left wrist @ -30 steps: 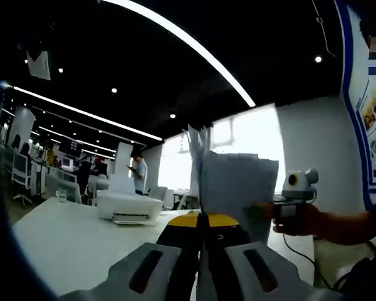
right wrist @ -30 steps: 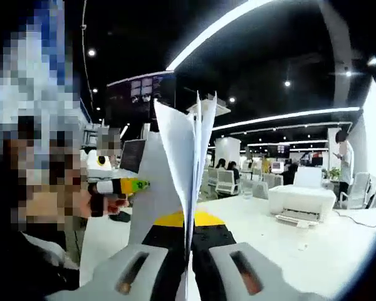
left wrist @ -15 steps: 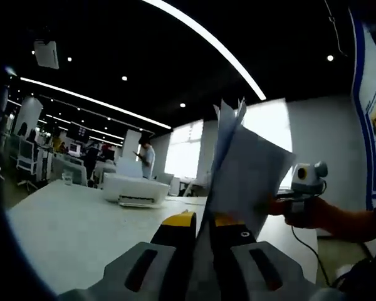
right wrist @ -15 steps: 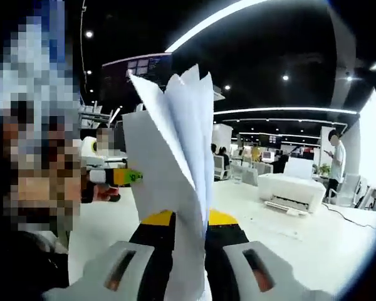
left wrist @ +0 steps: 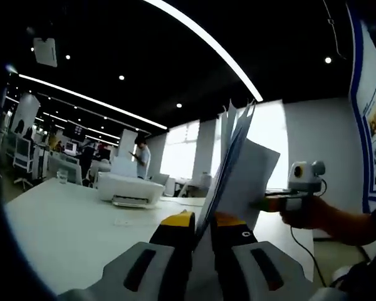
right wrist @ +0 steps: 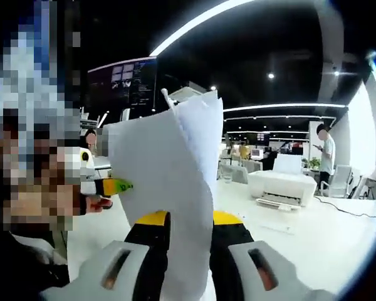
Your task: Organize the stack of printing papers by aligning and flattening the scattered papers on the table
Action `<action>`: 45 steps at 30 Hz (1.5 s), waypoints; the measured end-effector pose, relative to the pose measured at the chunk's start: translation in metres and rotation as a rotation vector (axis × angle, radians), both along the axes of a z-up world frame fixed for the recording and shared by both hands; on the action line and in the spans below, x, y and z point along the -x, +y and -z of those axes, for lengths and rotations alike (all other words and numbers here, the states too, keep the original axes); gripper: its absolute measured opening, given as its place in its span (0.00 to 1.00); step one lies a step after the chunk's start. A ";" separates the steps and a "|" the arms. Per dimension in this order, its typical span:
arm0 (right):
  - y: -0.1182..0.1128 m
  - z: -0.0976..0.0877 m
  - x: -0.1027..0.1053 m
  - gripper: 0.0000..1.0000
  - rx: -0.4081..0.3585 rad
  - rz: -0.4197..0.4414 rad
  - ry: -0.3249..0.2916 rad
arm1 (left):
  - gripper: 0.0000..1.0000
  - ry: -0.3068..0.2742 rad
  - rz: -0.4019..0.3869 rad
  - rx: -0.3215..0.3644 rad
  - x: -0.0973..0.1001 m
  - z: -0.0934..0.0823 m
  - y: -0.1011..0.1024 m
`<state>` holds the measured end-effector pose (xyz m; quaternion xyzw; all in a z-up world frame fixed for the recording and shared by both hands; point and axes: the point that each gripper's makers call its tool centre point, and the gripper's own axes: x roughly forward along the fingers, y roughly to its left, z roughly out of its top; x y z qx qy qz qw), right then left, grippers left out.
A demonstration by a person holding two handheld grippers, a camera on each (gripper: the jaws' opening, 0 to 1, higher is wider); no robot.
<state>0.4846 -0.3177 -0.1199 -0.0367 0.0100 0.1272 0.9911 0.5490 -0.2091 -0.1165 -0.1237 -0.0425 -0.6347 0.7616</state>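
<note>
Right gripper view alone shows papers (right wrist: 169,182) broadside.

White table (left wrist: 69,232) — printer (left wrist: 129,189), glass (left wrist: 62,177)

Open-plan office under a dark ceiling

A long light strip (left wrist: 207,47) crosses the black ceiling overhead, with small spotlights (left wrist: 121,78) around it. Ahead of the gripper lies a white table (left wrist: 62,226) with a white printer (left wrist: 128,188) on it. Beyond the printer a bright window (left wrist: 182,150) glows beside a white wall (left wrist: 313,135). Office chairs (left wrist: 19,166) stand far off to the side.
</note>
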 end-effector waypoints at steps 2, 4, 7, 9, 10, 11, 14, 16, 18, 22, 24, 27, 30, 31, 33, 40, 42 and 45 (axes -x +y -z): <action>-0.001 -0.003 0.000 0.19 0.007 0.001 -0.004 | 0.12 -0.011 0.003 0.001 0.002 -0.004 0.001; -0.003 -0.003 0.002 0.19 0.018 0.005 -0.011 | 0.12 -0.011 0.002 0.001 0.001 -0.003 0.004; -0.008 0.003 0.003 0.16 0.004 0.013 -0.008 | 0.12 0.010 0.010 0.018 -0.001 -0.001 0.005; -0.009 0.008 0.003 0.12 -0.004 0.016 0.003 | 0.12 0.026 0.012 0.027 -0.002 0.000 0.005; -0.009 0.009 0.004 0.09 -0.005 0.018 0.006 | 0.10 0.029 0.013 0.029 -0.002 -0.001 0.004; -0.006 0.008 0.006 0.03 0.004 0.002 -0.001 | 0.09 0.029 0.014 0.026 -0.001 -0.002 0.003; 0.001 0.000 0.009 0.00 0.017 -0.015 -0.024 | 0.06 -0.009 0.010 0.017 0.002 -0.009 0.001; 0.003 -0.007 0.010 0.00 0.029 -0.019 -0.038 | 0.06 -0.028 0.010 0.025 0.005 -0.018 0.003; 0.005 -0.011 0.012 0.00 0.028 -0.027 -0.051 | 0.07 -0.027 0.011 0.032 0.005 -0.020 0.005; 0.006 0.002 0.013 0.00 0.028 -0.033 -0.028 | 0.07 0.000 0.011 0.008 0.007 -0.004 0.004; 0.007 0.004 0.013 0.00 0.013 -0.038 -0.018 | 0.08 0.017 0.015 0.008 0.007 0.000 0.003; 0.009 0.004 0.016 0.00 -0.027 -0.058 0.001 | 0.06 0.034 0.023 0.009 0.009 0.000 0.004; 0.011 -0.009 0.023 0.00 -0.049 -0.077 0.003 | 0.06 0.037 0.067 0.003 0.018 -0.014 0.007; 0.013 -0.015 0.027 0.00 -0.061 -0.089 -0.002 | 0.06 0.053 0.098 0.011 0.023 -0.021 0.008; 0.020 -0.028 0.036 0.00 -0.107 -0.142 -0.013 | 0.06 0.058 0.110 0.018 0.026 -0.033 0.014; 0.026 -0.039 0.055 0.00 -0.239 -0.199 0.041 | 0.06 0.166 0.211 -0.057 0.035 -0.035 0.015; 0.025 -0.027 0.056 0.00 -0.287 -0.186 0.104 | 0.06 0.216 0.221 -0.096 0.033 -0.021 0.010; 0.023 -0.007 0.054 0.00 -0.387 -0.167 0.195 | 0.06 0.321 0.243 -0.134 0.029 0.002 0.003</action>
